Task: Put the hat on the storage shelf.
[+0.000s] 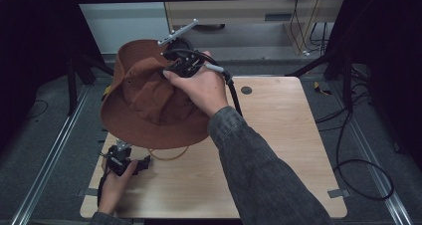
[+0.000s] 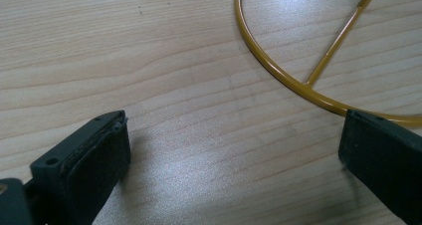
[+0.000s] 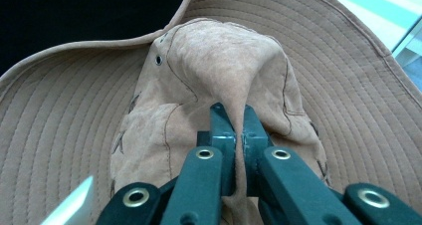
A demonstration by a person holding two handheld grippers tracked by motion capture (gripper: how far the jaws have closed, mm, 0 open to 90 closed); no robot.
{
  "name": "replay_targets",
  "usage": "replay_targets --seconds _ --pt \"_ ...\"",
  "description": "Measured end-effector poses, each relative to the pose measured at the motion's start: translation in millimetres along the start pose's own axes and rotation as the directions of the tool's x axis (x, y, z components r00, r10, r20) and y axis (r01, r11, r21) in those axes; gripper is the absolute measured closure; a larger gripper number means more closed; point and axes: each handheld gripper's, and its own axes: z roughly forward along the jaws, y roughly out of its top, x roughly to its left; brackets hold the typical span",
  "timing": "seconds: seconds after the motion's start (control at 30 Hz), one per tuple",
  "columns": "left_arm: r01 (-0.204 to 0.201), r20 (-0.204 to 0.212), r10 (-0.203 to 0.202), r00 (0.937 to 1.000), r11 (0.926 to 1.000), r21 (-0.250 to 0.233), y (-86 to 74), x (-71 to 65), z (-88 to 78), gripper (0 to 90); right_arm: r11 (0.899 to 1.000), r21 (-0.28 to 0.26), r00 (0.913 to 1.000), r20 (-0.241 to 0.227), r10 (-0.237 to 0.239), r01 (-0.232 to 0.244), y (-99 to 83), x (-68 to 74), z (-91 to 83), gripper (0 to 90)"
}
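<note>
A brown wide-brimmed hat (image 1: 144, 103) hangs in the air over the left part of the wooden table (image 1: 278, 135), tilted with its crown towards me. My right gripper (image 1: 171, 68) is shut on a fold of the crown; in the right gripper view the hat (image 3: 224, 60) has its cloth pinched between the two jaws of the right gripper (image 3: 238, 118). Below the brim, my left gripper (image 1: 121, 153) rests low at the table's front left. In the left gripper view the left gripper (image 2: 234, 145) stands open over bare wood, nothing between its pads. A yellow cord loop (image 2: 278, 70) lies just beyond it.
The yellow cord (image 1: 169, 157) curls on the table under the hat's brim. A dark round grommet (image 1: 246, 90) sits at the table's far edge. Cables (image 1: 358, 155) trail over the floor at the right, and metal rails (image 1: 50, 155) run along both sides.
</note>
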Motion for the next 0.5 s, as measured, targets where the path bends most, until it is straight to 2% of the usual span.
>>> replay_targets --seconds 0.5 --pt "-0.001 0.000 0.001 1.0000 1.0000 0.001 0.0 0.1 -0.1 0.0 1.000 0.005 0.9999 -0.015 0.005 -0.005 4.8 2.1 15.5 89.0"
